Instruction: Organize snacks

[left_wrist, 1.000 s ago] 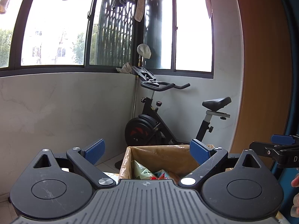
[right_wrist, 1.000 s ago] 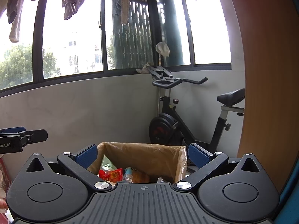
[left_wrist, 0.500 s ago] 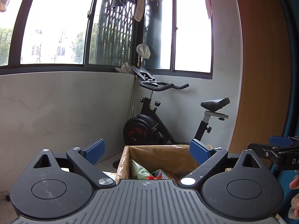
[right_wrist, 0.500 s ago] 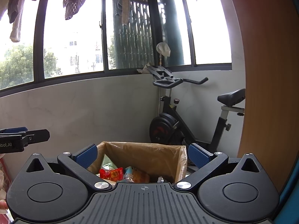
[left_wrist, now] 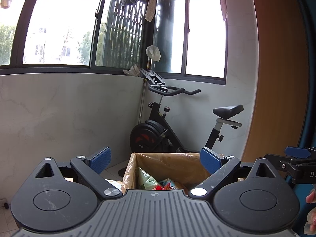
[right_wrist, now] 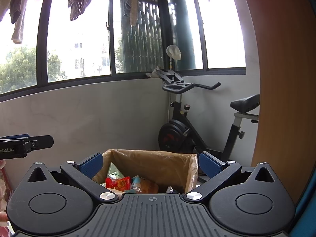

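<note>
Ahead of both tools — snack box [right_wrist: 150,164] | left tool [left_wrist: 156,161], right tool [right_wrist: 151,165] spread, empty

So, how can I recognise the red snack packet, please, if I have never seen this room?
Find the exercise bike in the window corner; before it stands a cardboard box lined with clear plastic. Among the packets inside, the red snack packet is the only bright red one, beside a pale green bag.
</note>
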{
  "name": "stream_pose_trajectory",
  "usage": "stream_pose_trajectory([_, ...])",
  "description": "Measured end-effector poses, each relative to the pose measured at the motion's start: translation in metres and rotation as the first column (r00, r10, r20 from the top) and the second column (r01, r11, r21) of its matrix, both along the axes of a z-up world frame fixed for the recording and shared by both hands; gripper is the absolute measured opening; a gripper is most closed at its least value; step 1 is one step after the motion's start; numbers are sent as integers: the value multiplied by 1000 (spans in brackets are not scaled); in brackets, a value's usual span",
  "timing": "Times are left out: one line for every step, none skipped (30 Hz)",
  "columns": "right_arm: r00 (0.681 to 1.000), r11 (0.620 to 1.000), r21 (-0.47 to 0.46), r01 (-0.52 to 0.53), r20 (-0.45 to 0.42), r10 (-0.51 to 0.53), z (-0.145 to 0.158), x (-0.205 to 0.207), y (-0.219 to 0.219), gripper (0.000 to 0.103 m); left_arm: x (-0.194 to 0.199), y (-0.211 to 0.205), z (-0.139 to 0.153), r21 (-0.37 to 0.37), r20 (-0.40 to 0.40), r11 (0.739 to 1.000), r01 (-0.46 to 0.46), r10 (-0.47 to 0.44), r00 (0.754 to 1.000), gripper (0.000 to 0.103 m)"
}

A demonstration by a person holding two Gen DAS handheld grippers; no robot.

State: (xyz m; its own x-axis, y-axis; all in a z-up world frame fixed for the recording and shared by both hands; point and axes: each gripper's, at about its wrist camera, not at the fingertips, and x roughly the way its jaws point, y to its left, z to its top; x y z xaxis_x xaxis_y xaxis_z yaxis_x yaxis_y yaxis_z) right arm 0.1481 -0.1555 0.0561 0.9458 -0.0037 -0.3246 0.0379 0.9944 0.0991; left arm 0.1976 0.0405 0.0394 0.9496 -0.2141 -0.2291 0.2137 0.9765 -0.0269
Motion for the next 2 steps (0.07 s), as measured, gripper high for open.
stream_pose_trajectory([1000, 1000, -1, 1, -1, -1, 0, 0, 0, 103, 1, 0, 0, 0, -1, 1000, 0, 0, 1000, 98])
stream_pose_trajectory([1000, 1000, -1, 1, -2, -1, 0, 0, 0, 103, 1, 0, 0, 0, -1, 1000, -3, 3, 1000, 97])
